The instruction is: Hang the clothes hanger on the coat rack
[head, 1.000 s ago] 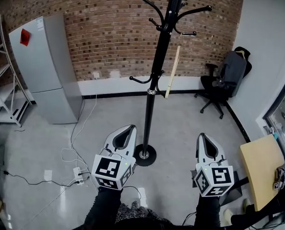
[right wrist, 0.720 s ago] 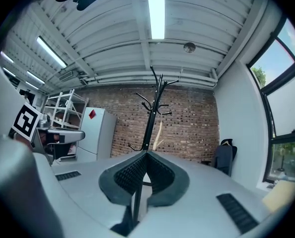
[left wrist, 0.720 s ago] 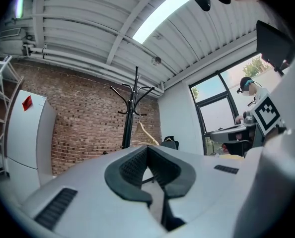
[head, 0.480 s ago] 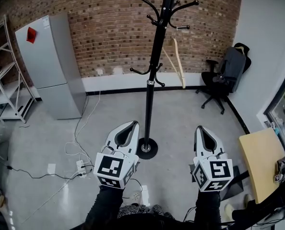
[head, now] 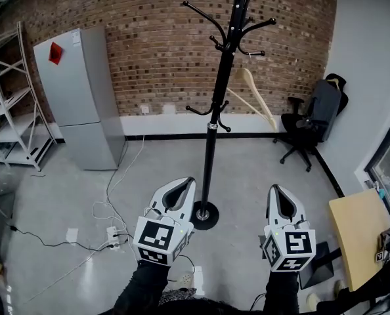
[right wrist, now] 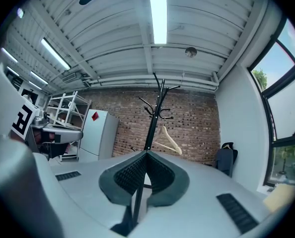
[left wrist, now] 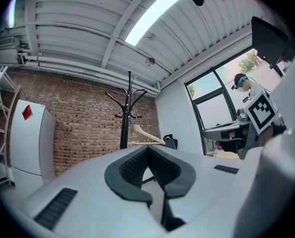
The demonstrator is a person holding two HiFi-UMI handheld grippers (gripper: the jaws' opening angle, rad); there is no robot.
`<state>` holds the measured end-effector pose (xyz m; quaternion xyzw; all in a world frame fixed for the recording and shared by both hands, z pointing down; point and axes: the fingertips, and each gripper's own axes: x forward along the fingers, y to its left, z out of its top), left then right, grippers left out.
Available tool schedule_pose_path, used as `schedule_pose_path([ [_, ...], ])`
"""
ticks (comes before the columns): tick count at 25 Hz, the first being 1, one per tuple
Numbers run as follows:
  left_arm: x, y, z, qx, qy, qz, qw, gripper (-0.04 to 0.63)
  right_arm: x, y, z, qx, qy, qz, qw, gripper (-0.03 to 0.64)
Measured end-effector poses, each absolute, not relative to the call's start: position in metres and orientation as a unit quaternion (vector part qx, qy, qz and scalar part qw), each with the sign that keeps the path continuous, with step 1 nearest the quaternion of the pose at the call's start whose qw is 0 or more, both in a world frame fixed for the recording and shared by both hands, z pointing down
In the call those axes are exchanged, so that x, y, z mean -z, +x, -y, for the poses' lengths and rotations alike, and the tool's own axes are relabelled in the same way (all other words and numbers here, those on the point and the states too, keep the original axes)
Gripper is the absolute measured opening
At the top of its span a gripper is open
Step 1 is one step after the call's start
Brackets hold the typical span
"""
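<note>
While it hangs from a short hook on the right side of the tall black metal coat rack (head: 212,143), the pale wooden clothes hanger (head: 255,94) shows as a slim triangle with sloping shoulders and a straight lower bar, tilted so that one end dips lower than the other; it is well apart from both tongs, with the red brick wall (head: 155,51) behind it; its own thin hook is too fine to make out, so how it sits on the rack cannot be told; the rack's top is cut off by the upper edge of the head view, and in both gripper views the lower pole is hidden behind the jaws; the left tongs (head: 184,182) are clenched with the pads meeting and nothing between them; the right tongs (head: 278,189) are likewise clenched and empty, both held level above the grey floor (head: 64,195).
</note>
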<state>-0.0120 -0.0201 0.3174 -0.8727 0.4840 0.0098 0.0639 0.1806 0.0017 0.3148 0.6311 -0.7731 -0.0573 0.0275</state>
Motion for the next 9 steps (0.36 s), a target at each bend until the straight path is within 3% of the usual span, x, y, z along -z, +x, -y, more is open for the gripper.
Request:
schedule_pose_path([
  [9, -0.3135, -0.0139, 0.0196, -0.005, -0.875, -0.479, 0.065, 0.009, -0.3113, 0.1773, -0.0011, 0.056, 0.629, 0.774, 0.030, 0.008],
])
